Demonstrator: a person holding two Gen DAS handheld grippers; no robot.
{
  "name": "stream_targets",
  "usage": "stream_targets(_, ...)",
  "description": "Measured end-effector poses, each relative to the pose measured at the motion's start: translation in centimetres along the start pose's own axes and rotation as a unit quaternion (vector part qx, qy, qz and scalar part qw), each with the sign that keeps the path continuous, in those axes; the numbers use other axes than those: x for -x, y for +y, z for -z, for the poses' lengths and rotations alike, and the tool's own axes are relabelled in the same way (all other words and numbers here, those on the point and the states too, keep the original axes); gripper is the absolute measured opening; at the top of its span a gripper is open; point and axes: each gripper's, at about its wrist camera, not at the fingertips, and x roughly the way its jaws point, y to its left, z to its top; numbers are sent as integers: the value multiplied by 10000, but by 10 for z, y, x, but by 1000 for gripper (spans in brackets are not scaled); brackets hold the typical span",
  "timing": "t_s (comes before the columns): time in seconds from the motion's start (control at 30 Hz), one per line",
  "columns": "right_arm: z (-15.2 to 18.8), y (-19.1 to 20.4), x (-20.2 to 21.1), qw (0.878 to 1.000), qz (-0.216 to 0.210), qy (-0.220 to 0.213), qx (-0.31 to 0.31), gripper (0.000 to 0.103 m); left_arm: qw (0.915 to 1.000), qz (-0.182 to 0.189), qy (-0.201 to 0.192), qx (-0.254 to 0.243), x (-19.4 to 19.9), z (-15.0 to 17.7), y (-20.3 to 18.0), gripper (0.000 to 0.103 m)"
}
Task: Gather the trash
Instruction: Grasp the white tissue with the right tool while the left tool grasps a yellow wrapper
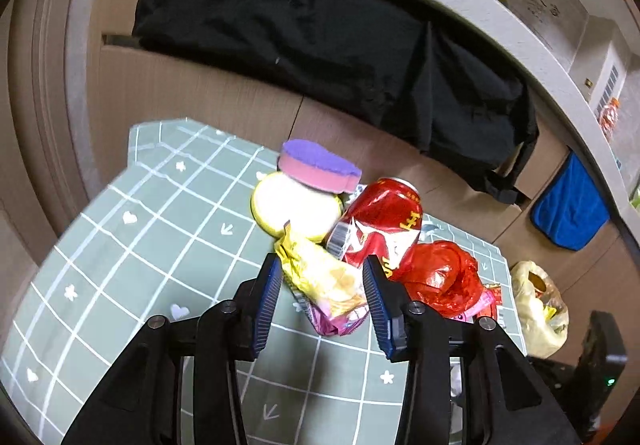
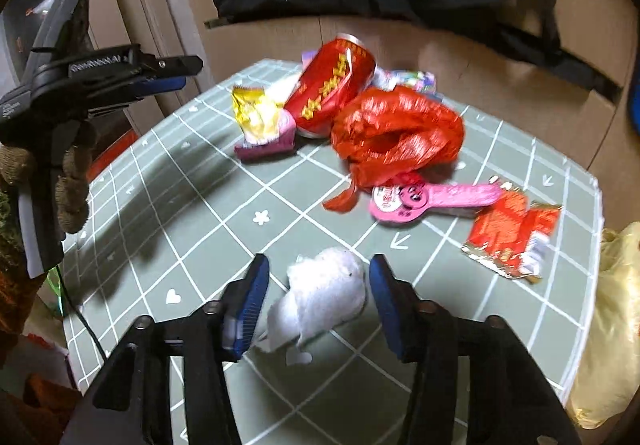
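Trash lies on a green grid mat. My left gripper is open, its jaws on either side of a yellow and pink snack wrapper. Beside the wrapper lie a crushed red can and a red plastic bag. My right gripper is open around a crumpled white tissue on the mat. The right wrist view also shows the can, the red bag, the yellow wrapper, a pink wrapper, a red foil wrapper and the left gripper held above the mat.
A yellow round sponge and a pink and purple sponge lie behind the wrapper. A yellow plastic bag sits on the floor right of the mat; it also shows in the right wrist view. Black cloth lies behind.
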Motion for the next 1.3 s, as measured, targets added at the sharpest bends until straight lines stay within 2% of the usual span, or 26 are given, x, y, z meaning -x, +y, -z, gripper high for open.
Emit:
stream_targets(0.03, 1, -4, -5, 9999, -80, 85, -81, 21, 10000, 21, 51, 41, -4, 1, 1, 47)
stream_targets(0.07, 3, -7, -7, 9996, -183, 133, -169, 19, 9999, 36, 115, 77, -9, 2, 2, 48)
stream_targets(0.17, 6, -24, -3, 9982, -370, 55, -477, 19, 9992, 78, 345, 207, -29, 7, 2, 50)
stream_targets(0.33, 11, -54, 24, 9971, -23, -214, -734, 19, 9975, -99, 437, 552, -57, 11, 7, 55)
stream_targets(0.53, 22, -77, 52, 9953, 254, -360, -859, 19, 9905, -282, 456, 1267, -87, 7, 33, 59)
stream_targets(0.67, 29, -83, 57, 9943, 336, -361, -943, 19, 9906, -219, 670, 1176, -104, 10, 26, 58)
stream_targets(0.77, 31, -85, 56, 9939, 336, -348, -995, 19, 9920, -363, 689, 990, -109, 10, 17, 58)
stream_targets(0.8, 31, -85, 56, 9938, 329, -342, -1002, 19, 9916, -381, 708, 1012, -110, 10, 17, 55)
stream_targets(0.9, 32, -82, 56, 9941, 320, -355, -970, 19, 9891, -388, 886, 1109, -114, 10, 15, 25)
stream_targets(1.07, 34, -77, 58, 9947, 372, -422, -863, 19, 9932, -351, 799, 765, -101, 14, 0, 18)
stream_targets(1.3, 30, -80, 68, 9935, 344, -636, -879, 19, 9995, -313, -18, 2, -41, 7, -53, 18)
